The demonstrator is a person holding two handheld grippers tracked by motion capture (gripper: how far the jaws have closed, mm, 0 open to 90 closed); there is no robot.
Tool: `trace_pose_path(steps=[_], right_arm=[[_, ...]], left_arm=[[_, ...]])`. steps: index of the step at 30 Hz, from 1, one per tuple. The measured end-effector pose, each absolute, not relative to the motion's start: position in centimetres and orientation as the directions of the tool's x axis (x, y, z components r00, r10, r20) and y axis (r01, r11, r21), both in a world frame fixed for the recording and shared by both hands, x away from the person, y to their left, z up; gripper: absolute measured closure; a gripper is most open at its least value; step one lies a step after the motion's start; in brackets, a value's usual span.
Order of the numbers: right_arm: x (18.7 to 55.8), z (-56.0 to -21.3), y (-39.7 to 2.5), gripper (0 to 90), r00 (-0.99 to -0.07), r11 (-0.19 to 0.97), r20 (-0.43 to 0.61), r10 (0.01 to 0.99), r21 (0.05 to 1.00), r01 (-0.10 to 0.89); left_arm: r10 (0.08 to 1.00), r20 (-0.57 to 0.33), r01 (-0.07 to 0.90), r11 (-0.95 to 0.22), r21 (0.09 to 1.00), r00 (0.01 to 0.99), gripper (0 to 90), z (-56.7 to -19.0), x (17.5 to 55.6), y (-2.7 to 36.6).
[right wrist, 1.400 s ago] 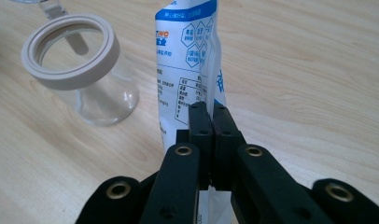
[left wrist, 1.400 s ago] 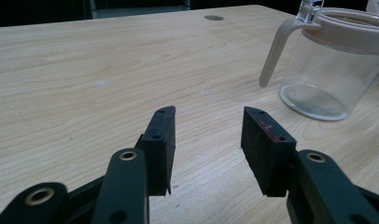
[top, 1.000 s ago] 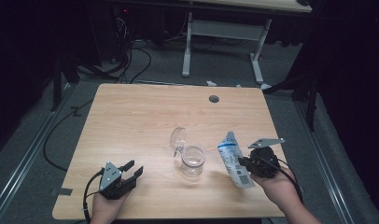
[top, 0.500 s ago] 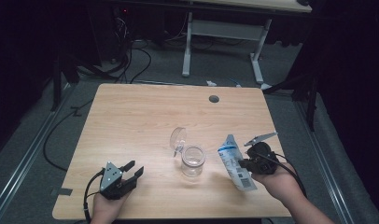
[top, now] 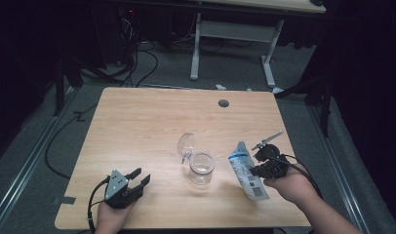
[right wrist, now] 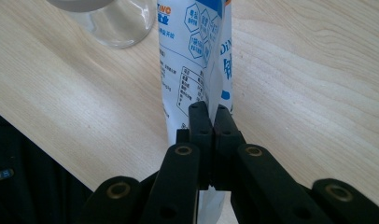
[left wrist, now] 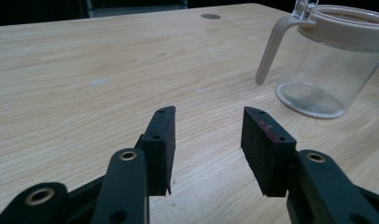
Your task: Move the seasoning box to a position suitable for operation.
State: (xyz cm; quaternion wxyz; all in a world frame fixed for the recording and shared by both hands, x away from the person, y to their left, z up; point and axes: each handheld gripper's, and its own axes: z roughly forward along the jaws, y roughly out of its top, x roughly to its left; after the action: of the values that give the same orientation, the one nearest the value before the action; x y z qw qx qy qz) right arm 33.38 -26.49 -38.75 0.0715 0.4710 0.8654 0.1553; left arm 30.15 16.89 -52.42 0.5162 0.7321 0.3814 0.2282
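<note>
Your right tongs (top: 257,170) are clamped tight on the white-and-blue printed plastic pouch (top: 246,169), pads pinched together on its lower edge in the right gripper view (right wrist: 210,122). The pouch (right wrist: 197,56) stands tilted near the front right of the light wooden tabletop (top: 152,122), just right of the clear glass jar with the beige rim and hinged clear lid (top: 201,167). Lid is flipped open, leaning up on the jar's left-rear side. Jar looks empty in the left gripper view (left wrist: 328,60), beige handle on its left there. Pouch and jar near each other, can't tell if they touch.

Your left tongs (top: 136,178) are open wide, holding nothing (left wrist: 208,140), resting low at the tabletop's front left, well apart from the jar. 1 round dark hole (top: 223,103) sits at the tabletop's far side.
</note>
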Motion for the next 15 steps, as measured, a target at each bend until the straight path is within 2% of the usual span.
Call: trace_pose_path(steps=[10, 15], right_arm=[[33.0, -38.5, -26.1, 89.6, -0.562, 0.534, 0.010, 0.827, 0.299, 0.791], [32.9, -38.4, -26.1, 89.7, -0.541, 0.514, 0.016, 0.841, 0.286, 0.808]], left_arm=[[0.778, -0.048, 0.312, -0.194, 0.930, 0.626, 55.3, -52.4, 29.9, 16.3], [0.756, -0.047, 0.302, -0.202, 0.932, 0.653, 55.0, -52.4, 29.1, 14.9]])
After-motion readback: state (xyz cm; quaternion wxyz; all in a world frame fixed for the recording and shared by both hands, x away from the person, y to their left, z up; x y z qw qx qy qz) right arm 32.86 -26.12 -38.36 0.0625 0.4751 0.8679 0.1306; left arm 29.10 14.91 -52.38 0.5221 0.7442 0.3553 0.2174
